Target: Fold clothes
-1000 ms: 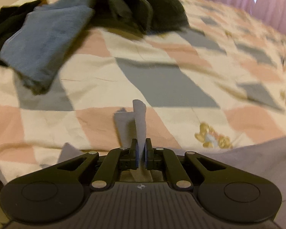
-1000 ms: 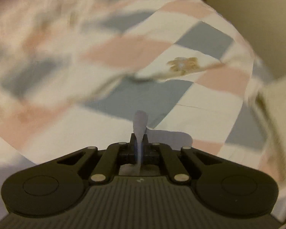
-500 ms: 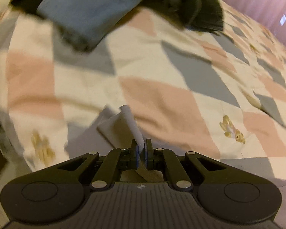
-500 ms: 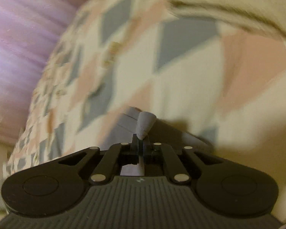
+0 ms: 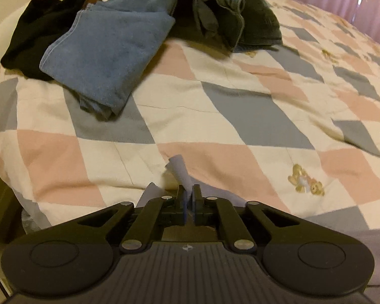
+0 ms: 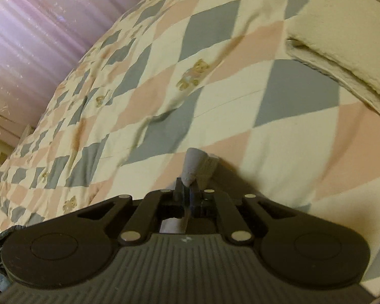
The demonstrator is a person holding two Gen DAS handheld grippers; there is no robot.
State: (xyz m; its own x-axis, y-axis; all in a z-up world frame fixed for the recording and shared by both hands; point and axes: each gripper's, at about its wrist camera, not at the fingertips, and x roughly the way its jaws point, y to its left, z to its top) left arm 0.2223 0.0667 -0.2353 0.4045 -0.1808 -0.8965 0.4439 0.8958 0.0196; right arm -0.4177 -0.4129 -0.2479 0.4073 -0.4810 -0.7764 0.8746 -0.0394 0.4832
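While pinched at two points: pale grey garment (image 5: 179,171) hangs low over the bed (image 5: 240,116), spread for folding.
Left gripper (image 5: 189,202): fingers clenched on cloth.
Right gripper (image 6: 187,195): likewise.
Beyond: blue garment (image 5: 106,50), dark pile (image 5: 230,20) waiting.

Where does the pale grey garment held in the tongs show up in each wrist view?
Left wrist: grey garment sticks up from the shut left tongs, bottom centre.
Right wrist: its other pinched tip rises from the shut right tongs, bottom centre.
Shared landmark: the diamond-patterned quilt with teddy bears.
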